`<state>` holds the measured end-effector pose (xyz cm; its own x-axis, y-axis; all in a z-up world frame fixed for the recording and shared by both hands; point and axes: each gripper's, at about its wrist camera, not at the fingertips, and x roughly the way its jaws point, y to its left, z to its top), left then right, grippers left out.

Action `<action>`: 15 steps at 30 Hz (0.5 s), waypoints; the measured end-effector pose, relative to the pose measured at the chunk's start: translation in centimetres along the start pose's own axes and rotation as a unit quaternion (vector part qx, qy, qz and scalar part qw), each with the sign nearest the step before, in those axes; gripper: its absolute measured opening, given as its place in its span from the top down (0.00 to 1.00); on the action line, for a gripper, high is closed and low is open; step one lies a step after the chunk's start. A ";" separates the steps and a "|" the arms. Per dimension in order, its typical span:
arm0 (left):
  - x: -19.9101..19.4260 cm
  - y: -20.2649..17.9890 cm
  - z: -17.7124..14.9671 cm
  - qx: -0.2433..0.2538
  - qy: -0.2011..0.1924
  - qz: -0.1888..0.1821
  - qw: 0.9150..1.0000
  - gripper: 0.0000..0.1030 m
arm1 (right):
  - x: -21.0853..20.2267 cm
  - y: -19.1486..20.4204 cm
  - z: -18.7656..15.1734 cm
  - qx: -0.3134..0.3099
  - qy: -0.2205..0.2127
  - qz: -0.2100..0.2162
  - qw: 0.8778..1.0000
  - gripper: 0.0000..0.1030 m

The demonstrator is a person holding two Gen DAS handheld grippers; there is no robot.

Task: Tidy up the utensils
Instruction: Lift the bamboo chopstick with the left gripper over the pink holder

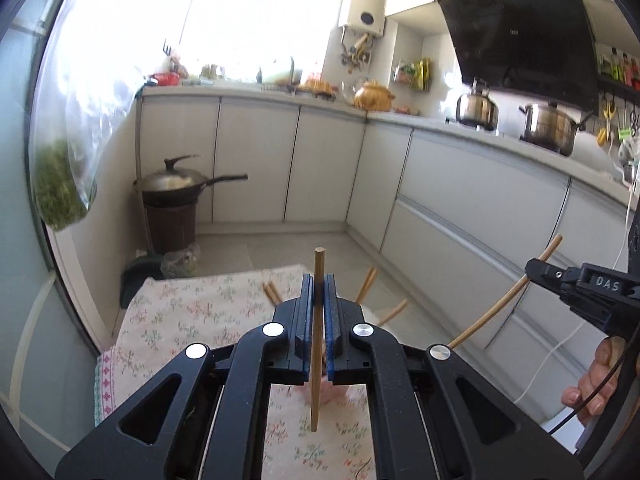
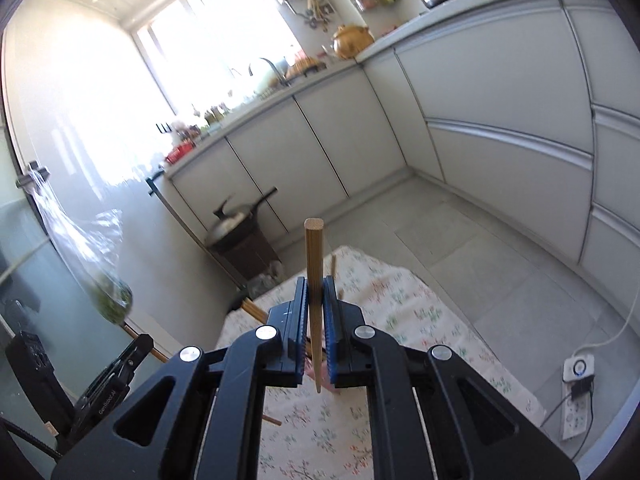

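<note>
My left gripper (image 1: 319, 286) is shut on a wooden chopstick (image 1: 318, 268) that stands upright between the blue pads, above the floral tablecloth (image 1: 188, 312). My right gripper (image 2: 316, 292) is shut on another wooden chopstick (image 2: 314, 248), also upright. The right gripper also shows at the right edge of the left wrist view (image 1: 560, 278), with its chopstick (image 1: 500, 304) slanting. Several more chopstick ends (image 1: 370, 284) stick up from a pinkish holder (image 1: 332, 394) mostly hidden behind the left gripper. A loose chopstick (image 2: 272, 420) lies on the cloth.
White kitchen cabinets (image 1: 256, 160) run along the back and right. A wok sits on a brown bin (image 1: 172, 200) in the corner. A clear bag with greens (image 1: 64, 184) hangs at the left. A power strip (image 2: 576, 400) lies on the floor at right.
</note>
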<state>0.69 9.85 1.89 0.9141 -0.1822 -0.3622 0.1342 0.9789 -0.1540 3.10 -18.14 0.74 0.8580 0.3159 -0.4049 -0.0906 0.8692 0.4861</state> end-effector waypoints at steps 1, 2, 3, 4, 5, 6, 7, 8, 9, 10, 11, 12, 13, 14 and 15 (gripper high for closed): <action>-0.2 -0.2 0.5 0.002 -0.008 -0.002 1.000 0.96 | 0.0 0.3 0.8 -0.002 -0.009 0.003 1.000 0.93; -0.2 -0.5 1.2 0.004 -0.017 -0.003 1.000 0.96 | 0.1 0.6 1.3 -0.004 -0.015 0.006 1.000 0.93; -0.1 -0.7 1.7 0.006 -0.024 -0.004 1.000 0.96 | 0.2 0.8 1.9 -0.004 -0.021 0.009 1.000 0.93; 0.1 -0.9 2.5 0.007 -0.029 -0.007 1.000 0.96 | 0.3 1.0 2.5 -0.004 -0.025 0.011 1.000 0.93; 0.3 -1.1 3.0 0.008 -0.033 -0.009 0.999 0.96 | 0.4 1.1 3.0 -0.003 -0.030 0.014 0.999 0.93; 0.6 -1.3 3.7 0.009 -0.038 -0.011 0.999 0.96 | 0.5 1.2 3.4 -0.004 -0.035 0.016 0.999 0.93; 0.8 -1.6 4.3 0.010 -0.045 -0.013 0.999 0.96 | 0.6 1.3 3.7 -0.005 -0.041 0.016 0.999 0.93; 1.0 -1.8 4.8 0.011 -0.050 -0.016 0.999 0.96 | 0.7 1.3 3.9 -0.006 -0.045 0.015 0.999 0.93; 1.2 -2.0 5.3 0.011 -0.055 -0.018 0.998 0.96 | 0.9 1.3 3.9 -0.007 -0.048 0.013 0.999 0.93; 1.5 -2.2 5.5 0.011 -0.060 -0.020 0.998 0.96 | 1.2 1.2 4.0 -0.007 -0.049 0.010 0.999 0.93; 1.7 -2.2 5.7 0.009 -0.064 -0.021 0.998 0.96 | 1.7 1.0 4.0 -0.006 -0.048 0.006 0.999 0.93; 2.1 -2.3 5.8 0.006 -0.065 -0.024 0.998 0.96 | 2.2 0.8 4.1 -0.007 -0.045 0.003 0.999 0.93; 2.7 -2.2 5.7 0.002 -0.063 -0.026 0.998 0.96 | 2.8 0.6 4.0 -0.006 -0.039 -0.001 0.999 0.93; 3.3 -2.1 5.6 -0.003 -0.061 -0.027 0.998 0.96 | 3.3 0.4 4.0 -0.005 -0.034 -0.004 0.999 0.93; 3.8 -2.0 5.4 -0.009 -0.058 -0.028 0.998 0.96 | 3.8 0.3 4.0 -0.003 -0.029 -0.006 1.000 0.93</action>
<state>5.94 7.68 5.81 0.9436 -0.2231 -0.2447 0.1799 0.9657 -0.1870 8.37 -18.22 2.42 0.8871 0.2830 -0.3646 -0.0833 0.8751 0.4767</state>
